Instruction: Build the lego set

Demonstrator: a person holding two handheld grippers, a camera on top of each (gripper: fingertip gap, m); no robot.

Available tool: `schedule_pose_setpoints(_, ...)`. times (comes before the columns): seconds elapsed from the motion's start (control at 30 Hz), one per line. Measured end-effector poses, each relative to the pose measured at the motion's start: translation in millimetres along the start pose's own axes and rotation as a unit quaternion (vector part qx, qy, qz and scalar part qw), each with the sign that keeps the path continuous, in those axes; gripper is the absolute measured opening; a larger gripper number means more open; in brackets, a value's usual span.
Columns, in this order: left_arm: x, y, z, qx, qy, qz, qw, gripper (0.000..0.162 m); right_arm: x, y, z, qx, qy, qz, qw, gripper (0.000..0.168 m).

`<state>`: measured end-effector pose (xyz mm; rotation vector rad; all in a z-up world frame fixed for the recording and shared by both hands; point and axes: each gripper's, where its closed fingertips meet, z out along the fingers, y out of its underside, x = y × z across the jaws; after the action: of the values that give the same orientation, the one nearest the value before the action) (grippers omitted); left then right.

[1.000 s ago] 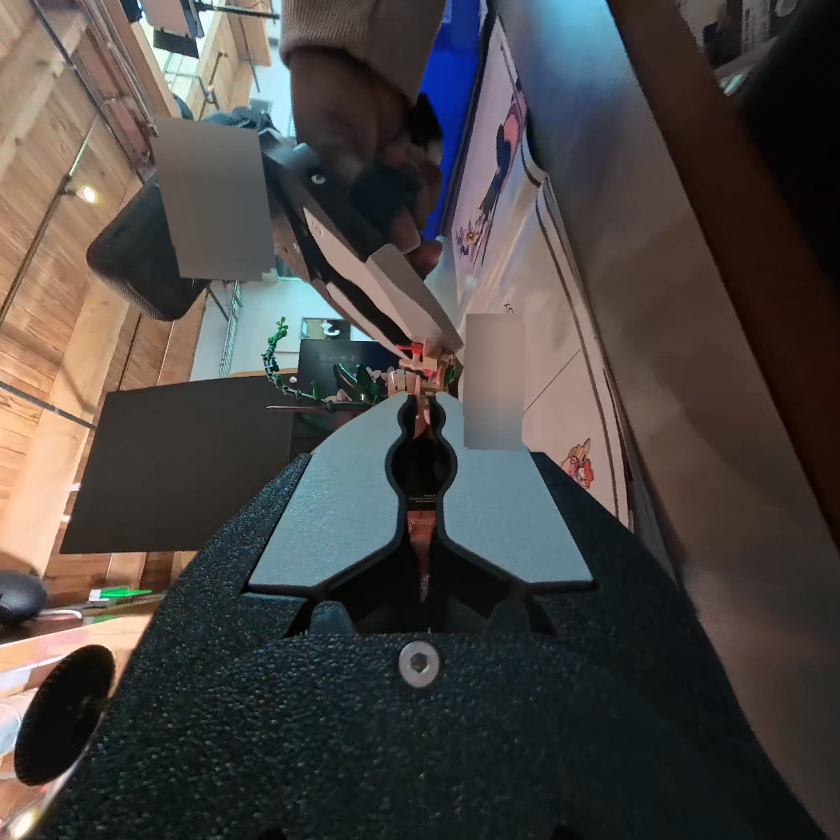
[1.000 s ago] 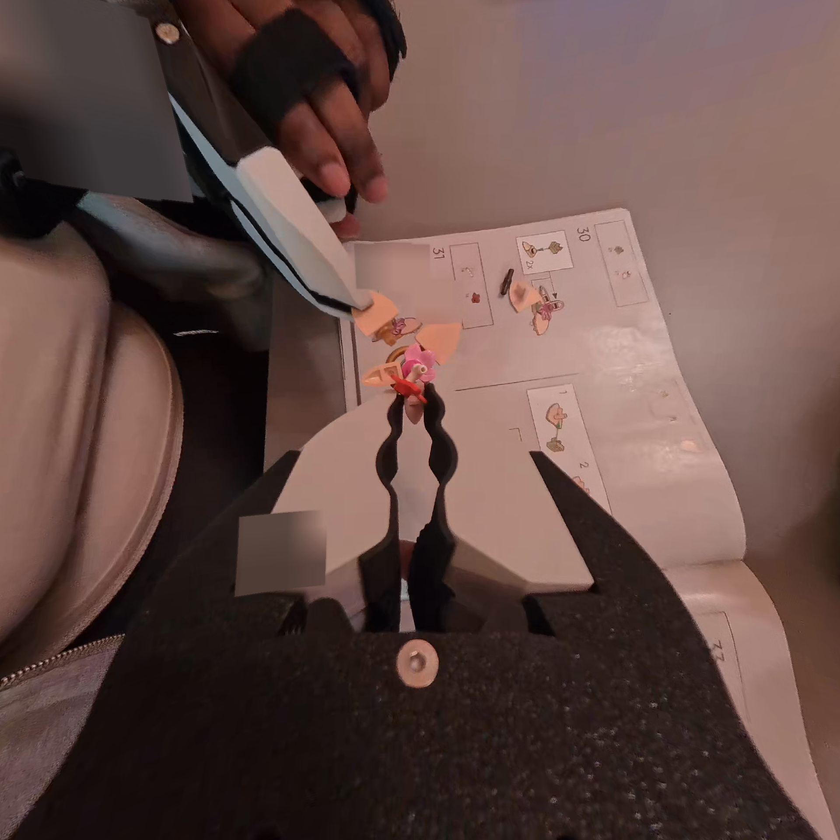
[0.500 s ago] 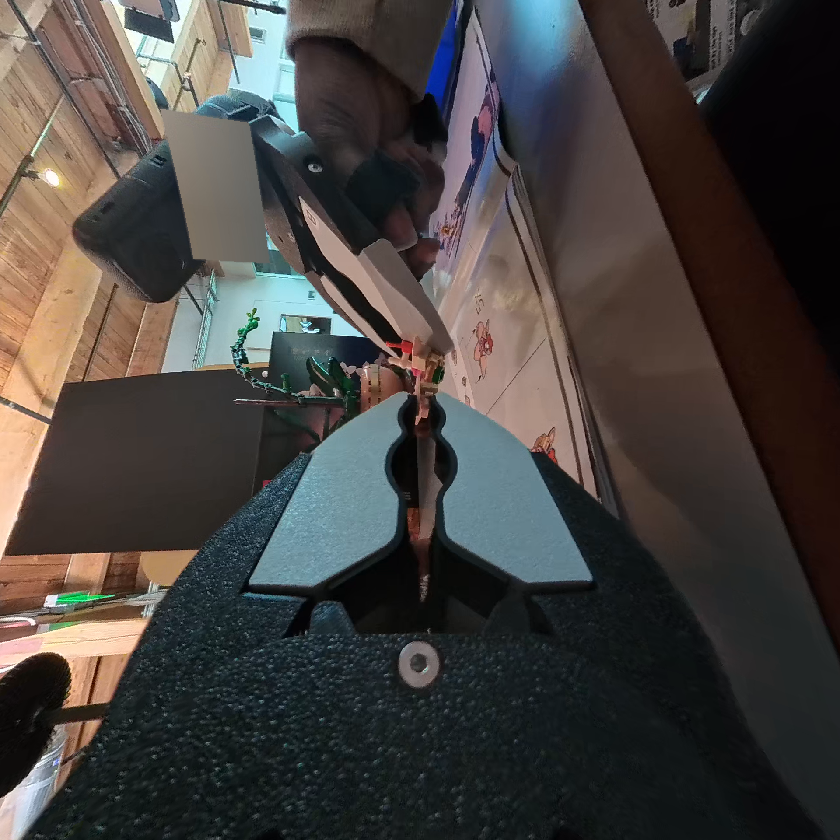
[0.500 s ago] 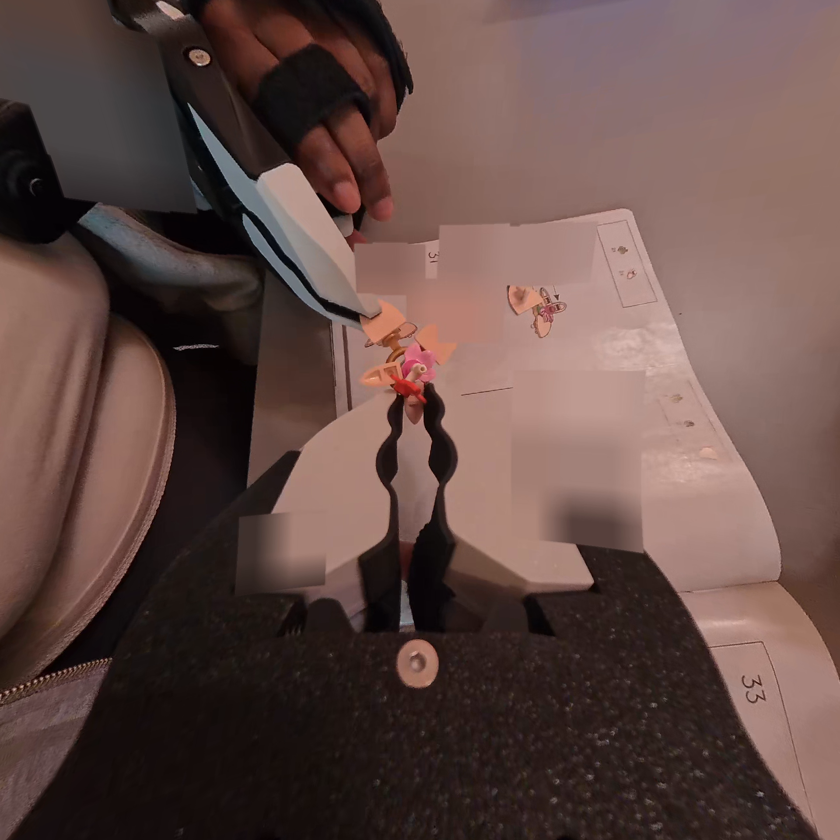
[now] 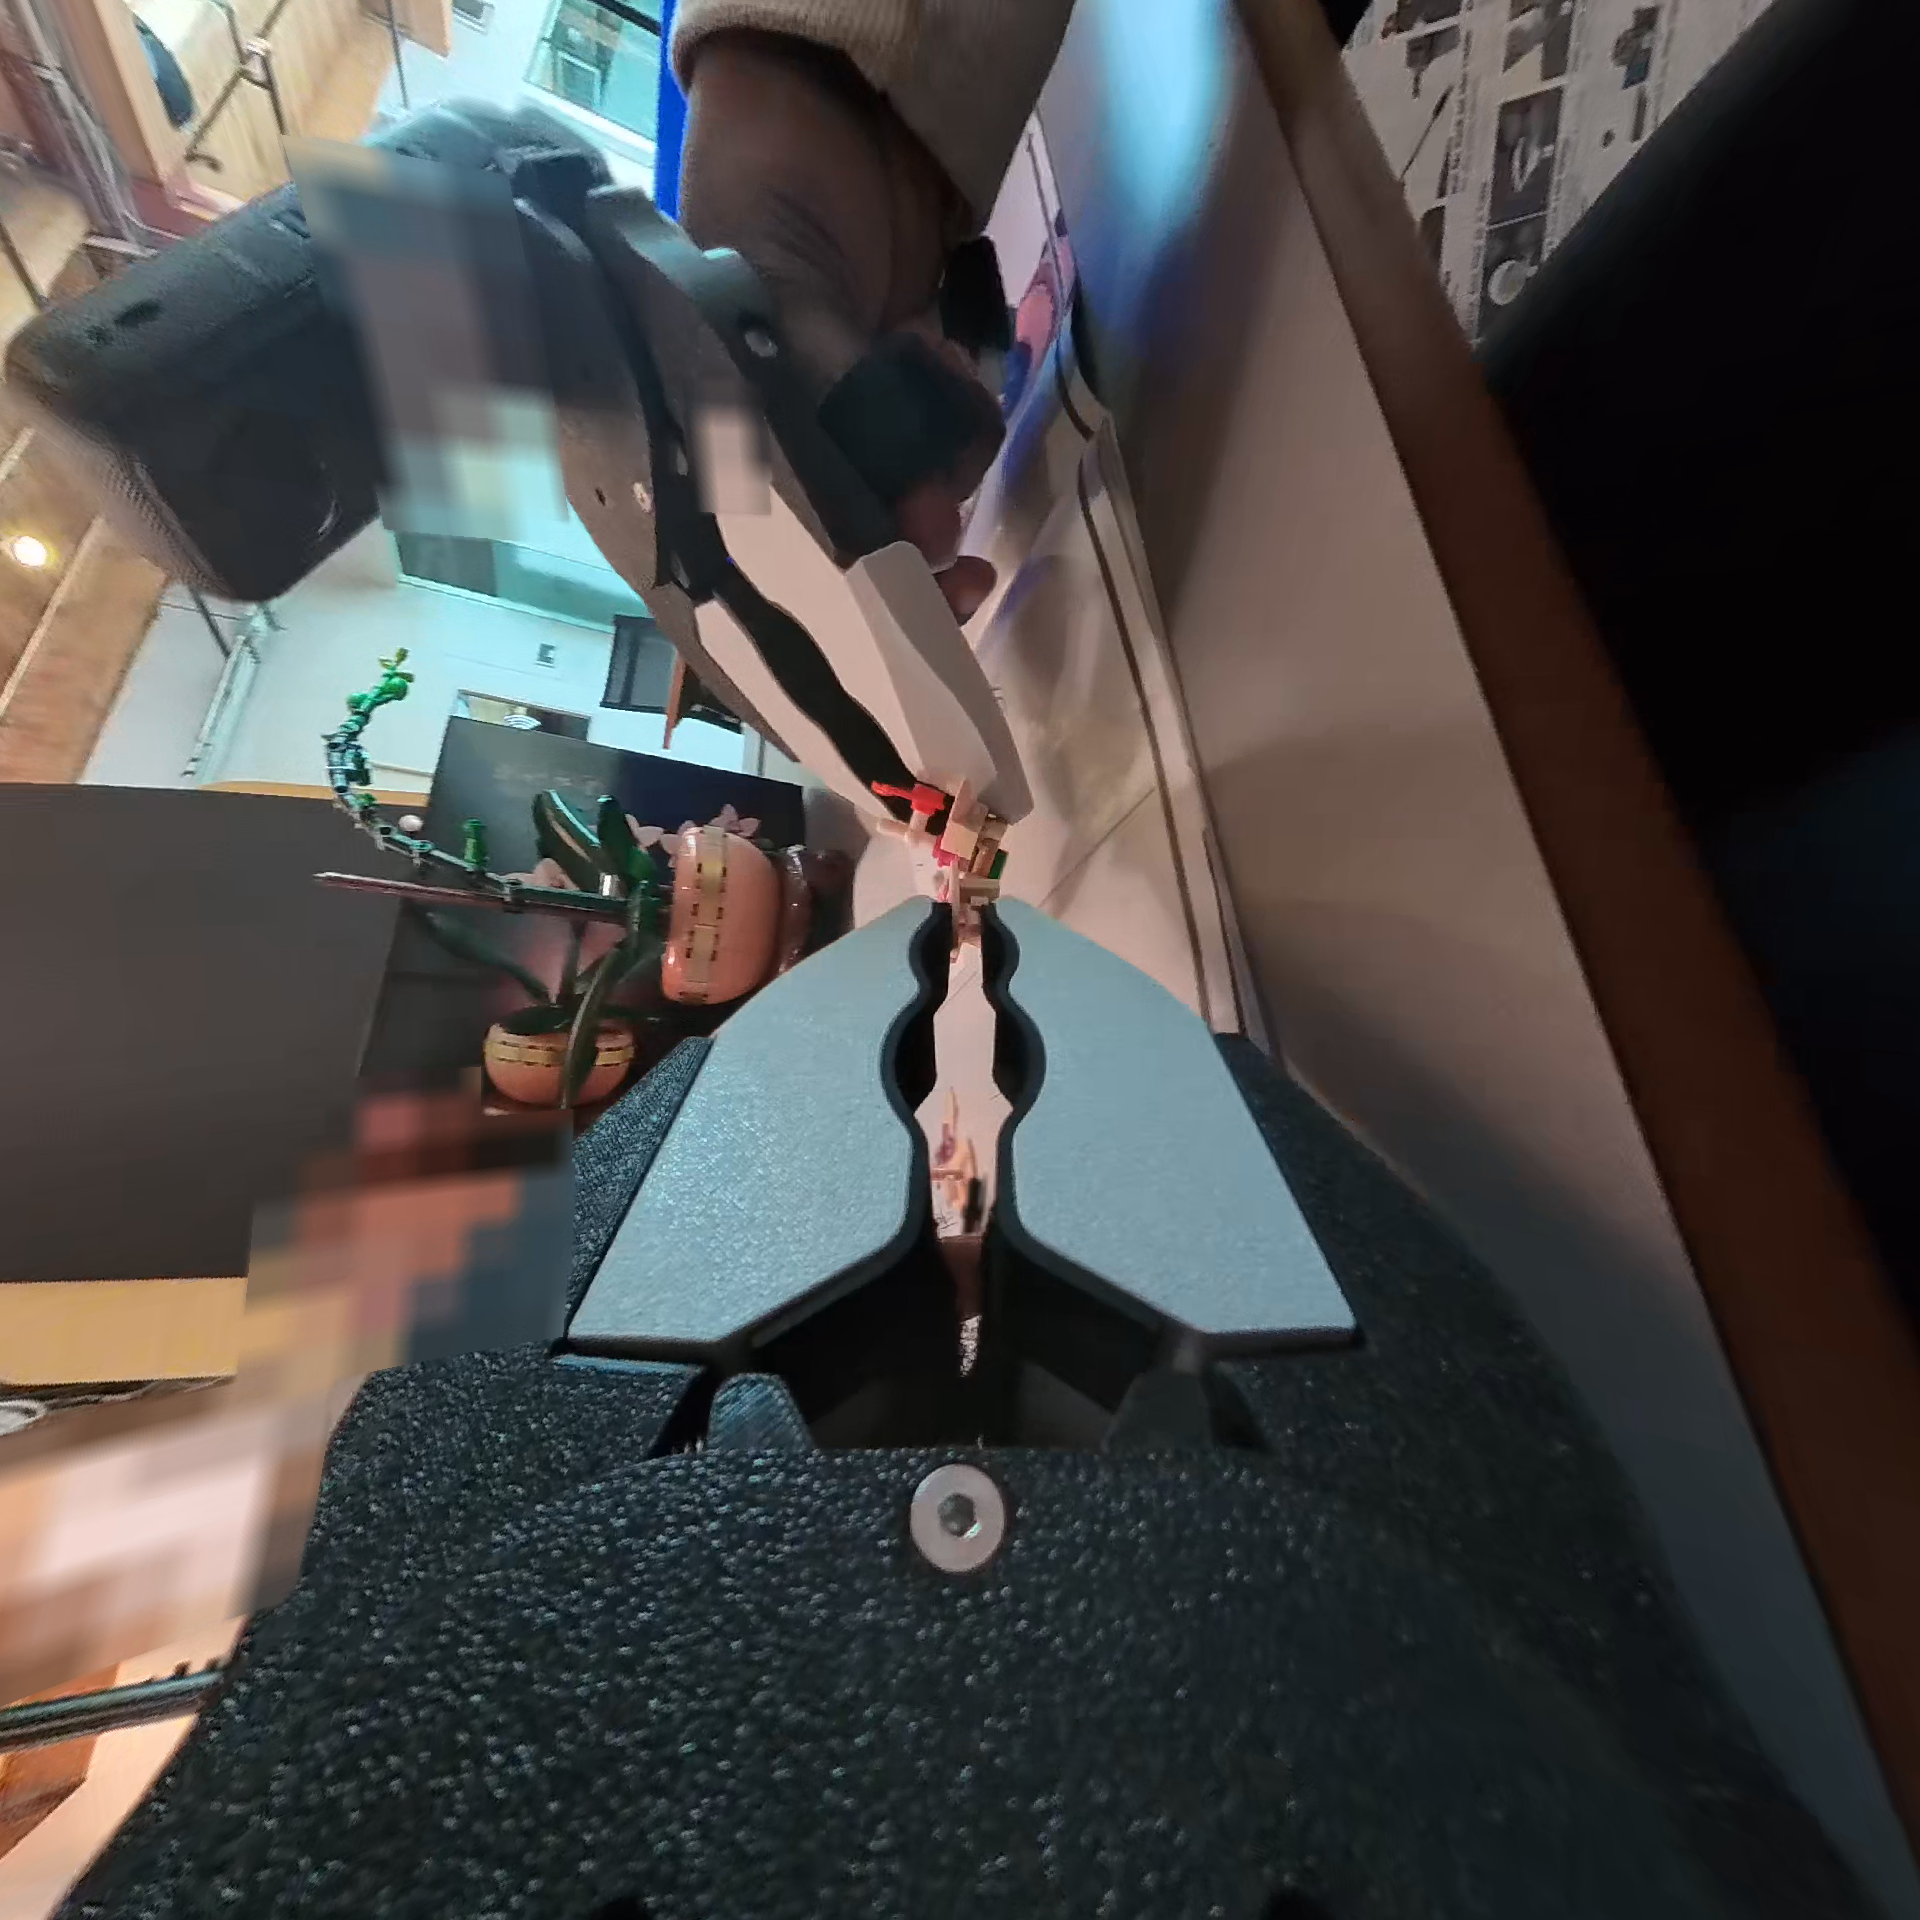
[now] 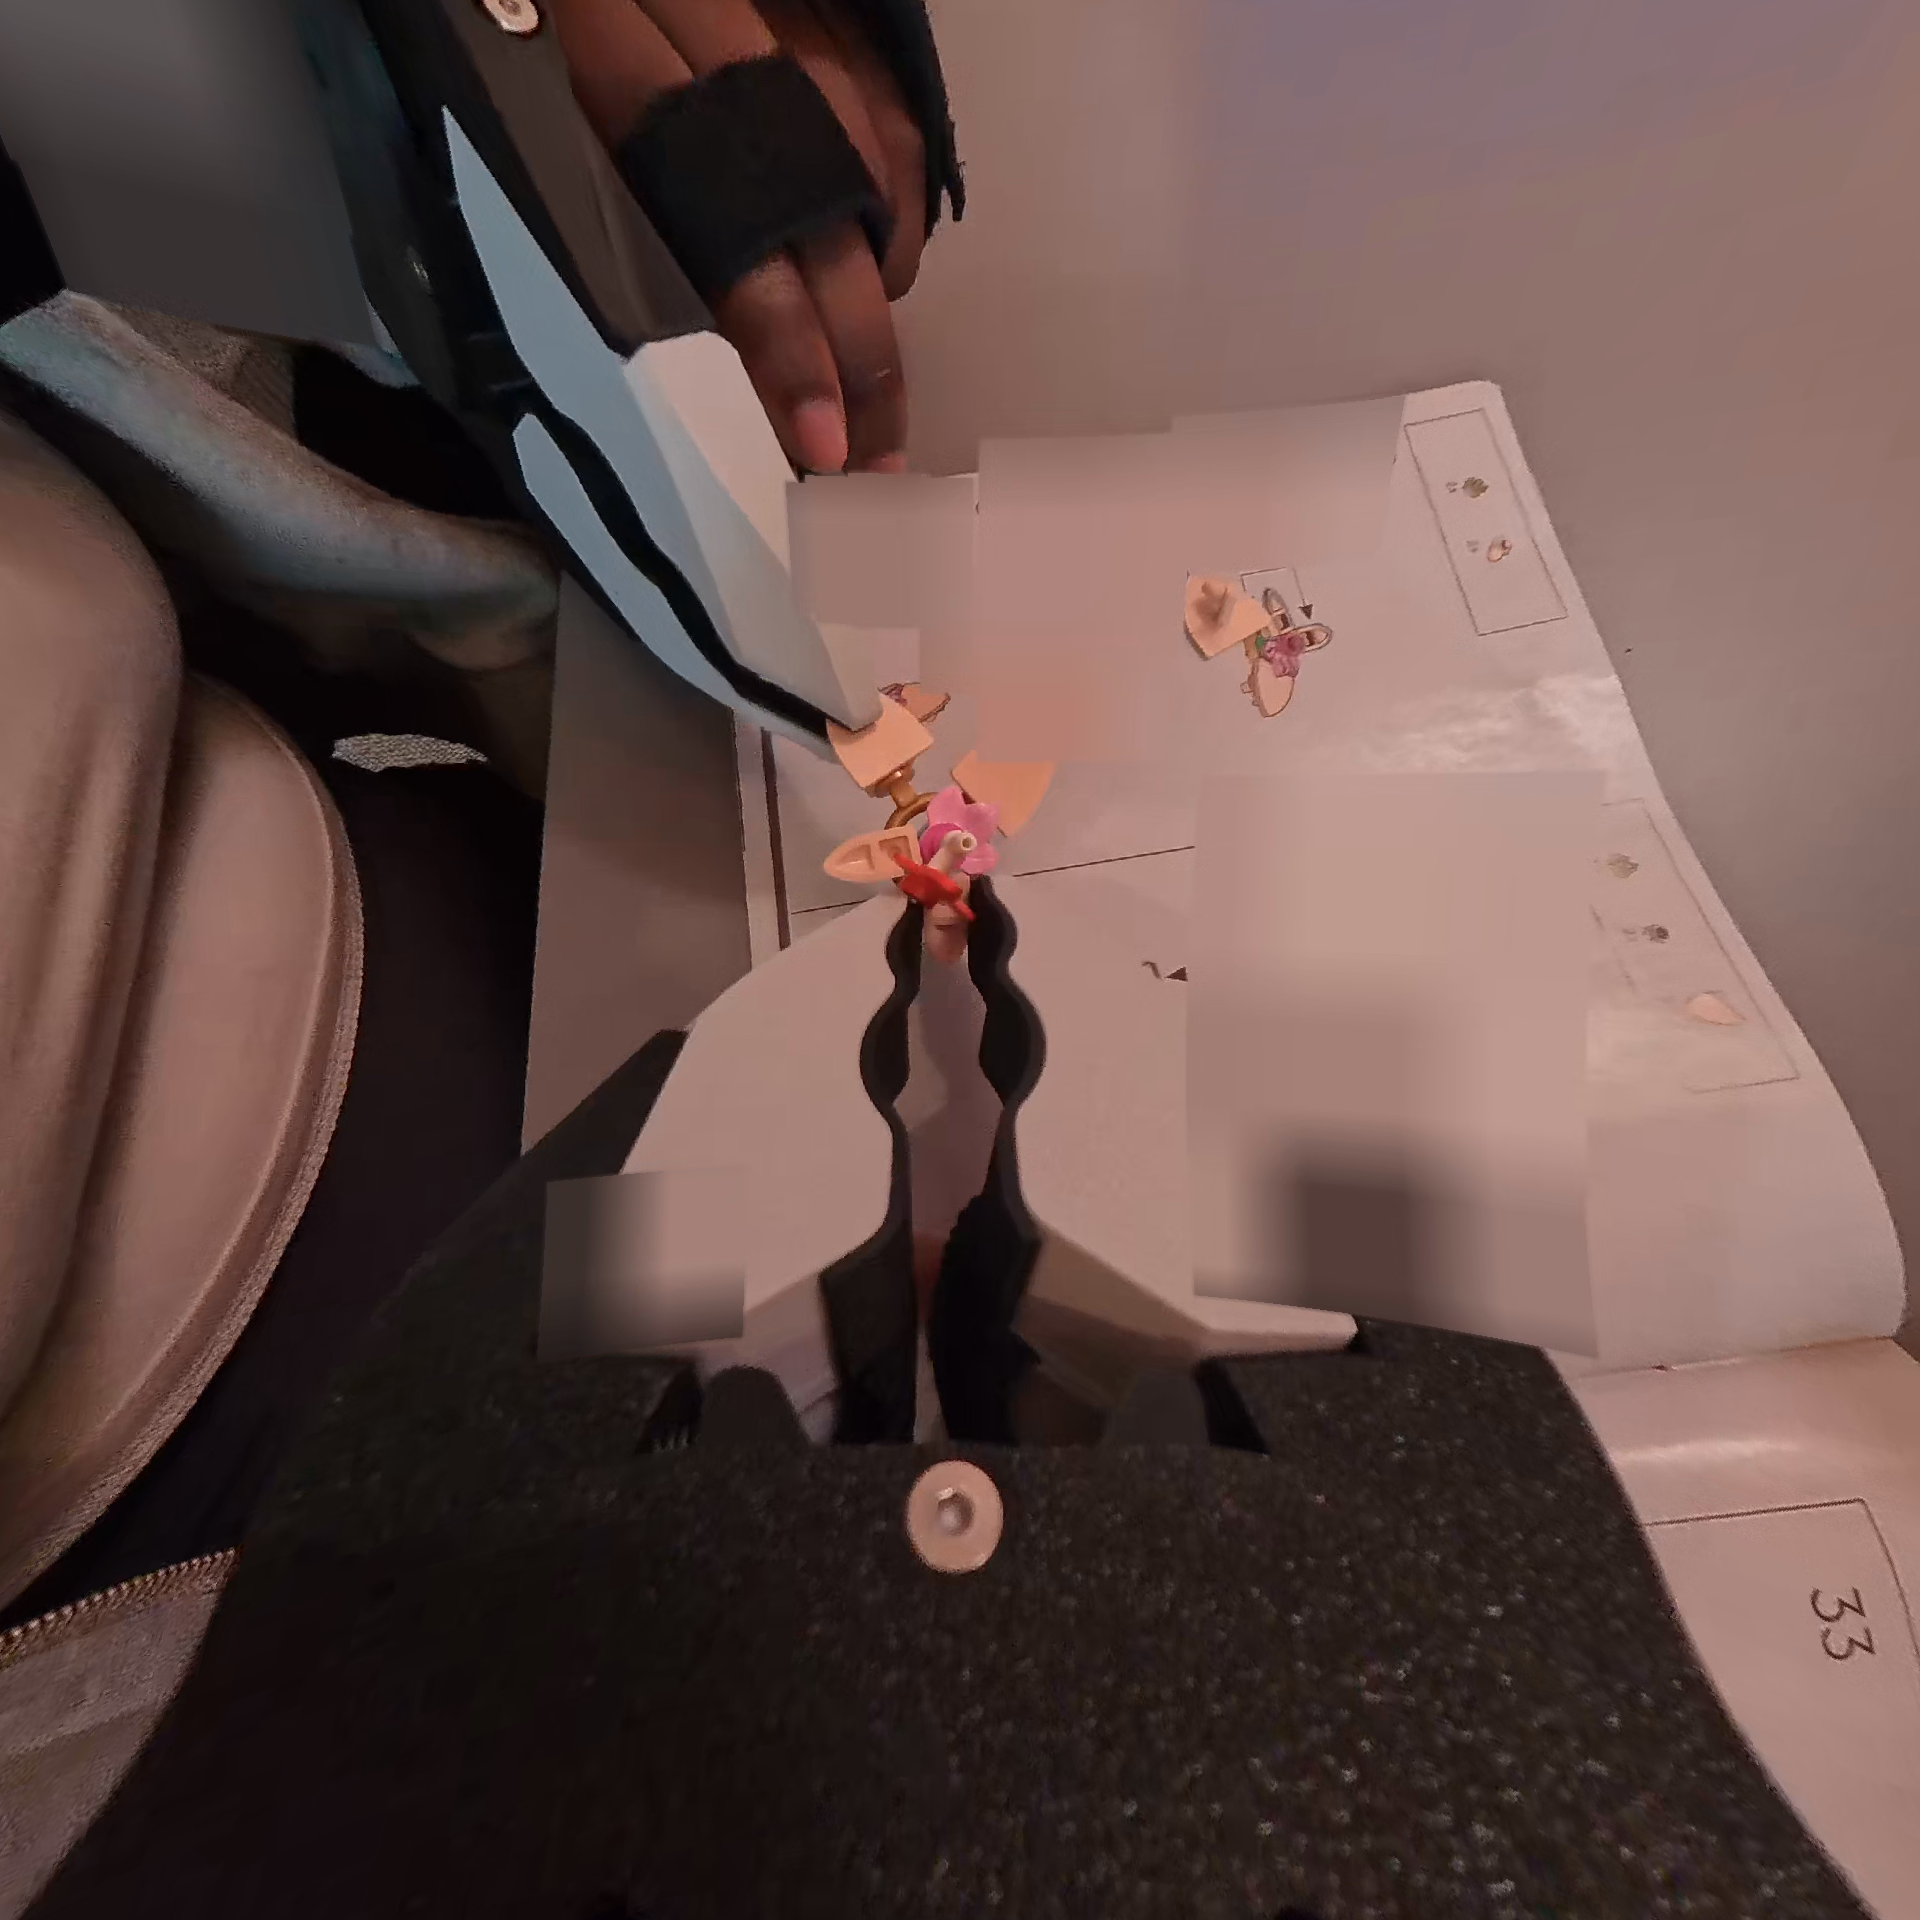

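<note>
My right gripper (image 6: 943, 914) is shut on a small flower assembly (image 6: 956, 844) with pink, red and white parts, held above the open instruction booklet (image 6: 1507, 727). My left gripper (image 5: 966, 920) comes in from the upper left in the right wrist view (image 6: 847, 717). It is shut on a tan petal piece (image 6: 881, 743). The petal touches a gold connector (image 6: 906, 802) on the flower. In the left wrist view the right gripper (image 5: 951, 810) holds the flower (image 5: 951, 836) just beyond my left fingertips. A second tan petal (image 6: 1006, 790) sits on the flower's far side.
A built lego plant with a pink pot (image 5: 717, 914) and a green stem (image 5: 358, 748) stands beyond, in front of a dark box (image 5: 156, 1018). The grey table (image 6: 1351, 208) carries the booklet. A person's beige clothing (image 6: 104, 935) fills the left of the right wrist view.
Both grippers stay shut with the petal held against the flower. The left wrist view has swung, so the lego plant shows more fully. The booklet has slid slightly in the right wrist view.
</note>
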<state>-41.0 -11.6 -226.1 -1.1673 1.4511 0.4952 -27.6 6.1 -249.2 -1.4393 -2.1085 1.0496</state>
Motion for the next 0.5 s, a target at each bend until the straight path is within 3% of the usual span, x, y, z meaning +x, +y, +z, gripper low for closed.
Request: schedule_pose_setpoints(0.5, 14, -4, -3, 0.030, 0.041, -0.023, 0.998, 0.005, -7, 8, 9, -0.003, -0.026, -0.009, 1.000, 0.008)
